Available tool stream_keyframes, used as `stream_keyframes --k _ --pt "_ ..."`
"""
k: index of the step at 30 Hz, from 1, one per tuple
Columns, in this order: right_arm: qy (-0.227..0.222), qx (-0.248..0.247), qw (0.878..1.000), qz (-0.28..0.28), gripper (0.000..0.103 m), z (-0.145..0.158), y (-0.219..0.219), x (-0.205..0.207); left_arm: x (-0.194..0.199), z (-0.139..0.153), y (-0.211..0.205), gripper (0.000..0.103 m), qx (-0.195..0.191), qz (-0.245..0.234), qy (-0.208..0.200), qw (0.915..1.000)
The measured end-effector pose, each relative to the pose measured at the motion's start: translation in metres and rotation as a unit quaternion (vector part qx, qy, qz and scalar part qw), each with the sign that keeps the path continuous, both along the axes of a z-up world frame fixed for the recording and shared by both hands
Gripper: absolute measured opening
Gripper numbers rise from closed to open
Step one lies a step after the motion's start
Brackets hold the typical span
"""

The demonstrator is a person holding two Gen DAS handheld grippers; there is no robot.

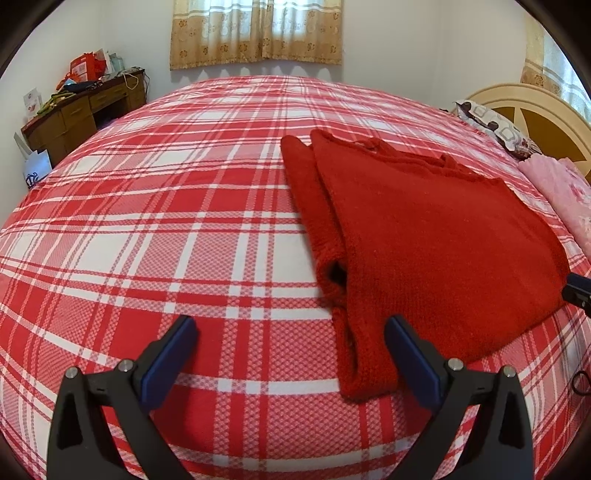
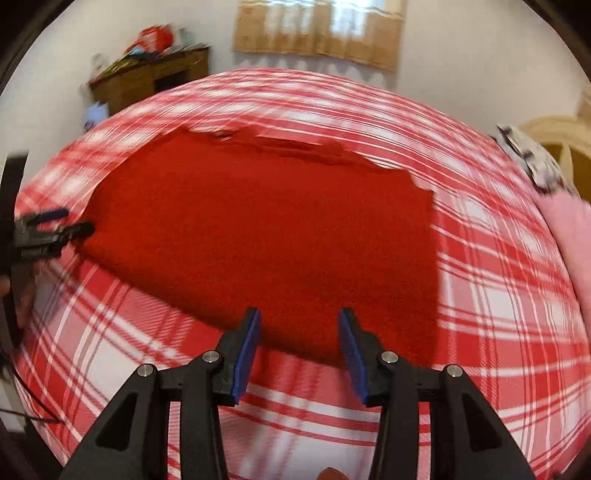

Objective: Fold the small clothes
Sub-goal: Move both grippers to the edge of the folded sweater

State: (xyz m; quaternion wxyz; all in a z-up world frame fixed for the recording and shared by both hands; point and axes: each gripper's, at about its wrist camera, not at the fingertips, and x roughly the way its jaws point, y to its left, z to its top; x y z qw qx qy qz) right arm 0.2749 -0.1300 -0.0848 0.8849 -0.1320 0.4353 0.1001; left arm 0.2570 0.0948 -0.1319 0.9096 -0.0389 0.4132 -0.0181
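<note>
A red knitted sweater point(image 1: 424, 236) lies partly folded on the plaid bed, a sleeve folded along its left side. My left gripper point(image 1: 291, 325) hovers open over the sheet at the sweater's near left corner, its right finger over the sleeve end, nothing between the pads. In the blurred right wrist view the sweater point(image 2: 266, 229) fills the middle. My right gripper point(image 2: 299, 317) stands open just above its near edge, with no cloth pinched. The left gripper point(image 2: 51, 229) shows at the left edge there, and the right gripper's tip point(image 1: 578, 291) peeks in at the right edge of the left wrist view.
The red and white plaid sheet point(image 1: 166, 221) covers the bed. A pink cloth point(image 1: 561, 192) and a patterned pillow point(image 1: 495, 125) lie by the headboard point(image 1: 535, 110) on the right. A cluttered wooden desk point(image 1: 81, 107) stands at the far left, under curtains point(image 1: 255, 33).
</note>
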Motion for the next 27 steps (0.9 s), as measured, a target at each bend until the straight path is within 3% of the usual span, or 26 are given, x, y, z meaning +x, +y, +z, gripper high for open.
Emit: stream_keyframes --k 4,7,12,18,27 --pt "-0.011 -0.037 0.998 0.052 0.054 -0.008 0.037 -0.008 -0.007 0.009 0.005 0.103 0.01 -0.007 -0.013 0.9998" --pt "-0.024 -0.053 0.994 0.089 0.054 -0.01 0.061 -0.014 -0.01 0.023 0.018 0.103 -0.003 -0.005 -0.045 0.999" --pt "-0.034 -0.061 0.99 0.123 0.054 -0.01 0.089 -0.017 0.005 0.03 0.039 0.103 -0.01 0.004 -0.056 0.9984" --pt "-0.032 -0.056 0.988 0.14 0.054 -0.017 0.112 -0.015 0.025 0.023 0.053 0.103 -0.051 0.01 -0.04 0.9978" --pt "-0.046 -0.059 0.983 0.17 0.054 -0.023 0.151 -0.02 0.05 0.037 0.042 0.103 -0.115 -0.009 -0.064 0.9913"
